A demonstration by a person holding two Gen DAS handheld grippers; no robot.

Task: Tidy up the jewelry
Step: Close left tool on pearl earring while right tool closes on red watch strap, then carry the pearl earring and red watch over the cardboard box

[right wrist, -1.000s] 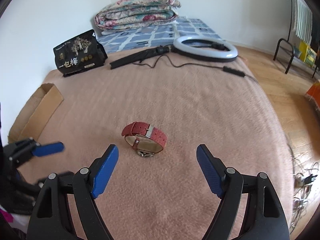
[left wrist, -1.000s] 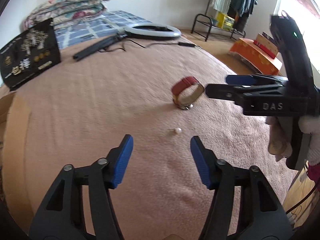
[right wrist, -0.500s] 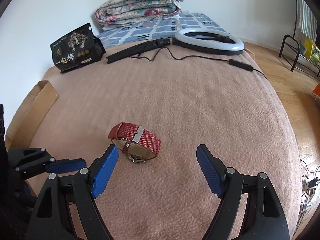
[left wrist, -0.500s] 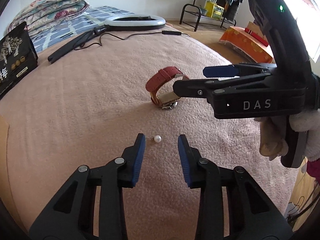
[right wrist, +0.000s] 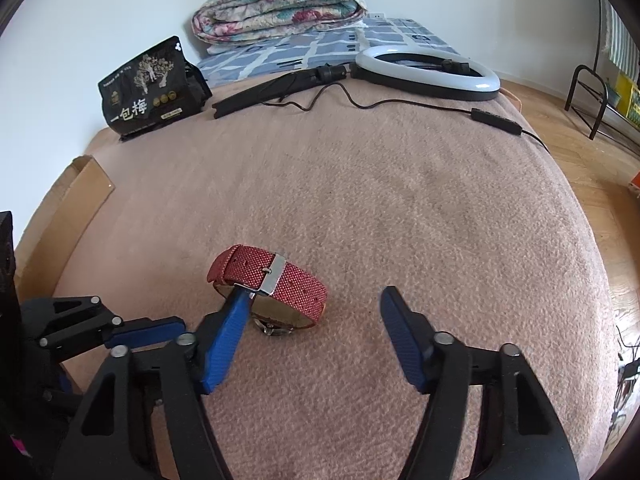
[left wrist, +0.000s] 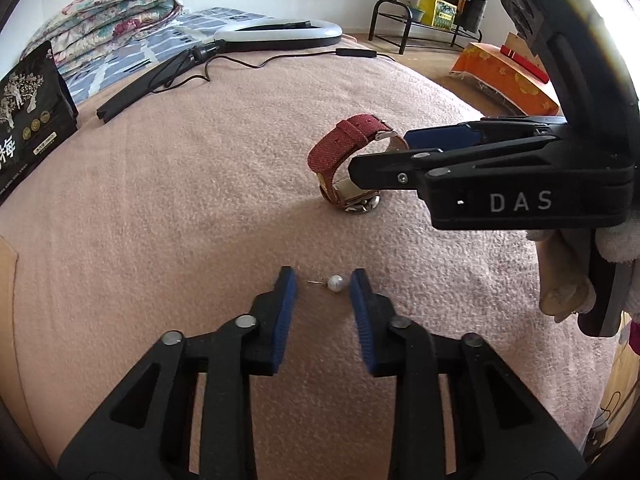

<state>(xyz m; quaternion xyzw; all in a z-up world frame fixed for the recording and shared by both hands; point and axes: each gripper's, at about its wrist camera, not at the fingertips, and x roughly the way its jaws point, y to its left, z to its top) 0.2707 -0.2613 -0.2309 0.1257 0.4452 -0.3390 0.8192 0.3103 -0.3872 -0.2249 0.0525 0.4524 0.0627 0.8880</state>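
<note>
The left hand-held gripper (left wrist: 323, 280) is closing, not yet clenched, around the pearl earring (left wrist: 335, 282) lying on the bed's blanket (left wrist: 192, 200) between its pads. The right hand-held gripper (right wrist: 314, 312) is closing too, its left pad at the red watch (right wrist: 272, 284), its right pad apart. The small pearl could roll or squirt aside; the watch strap could tip away from one-sided contact.

red woven watch (right wrist: 276, 280), white pearl earring (left wrist: 335, 282), pink-brown blanket (right wrist: 400, 208), floral folded quilt (right wrist: 280, 0).
</note>
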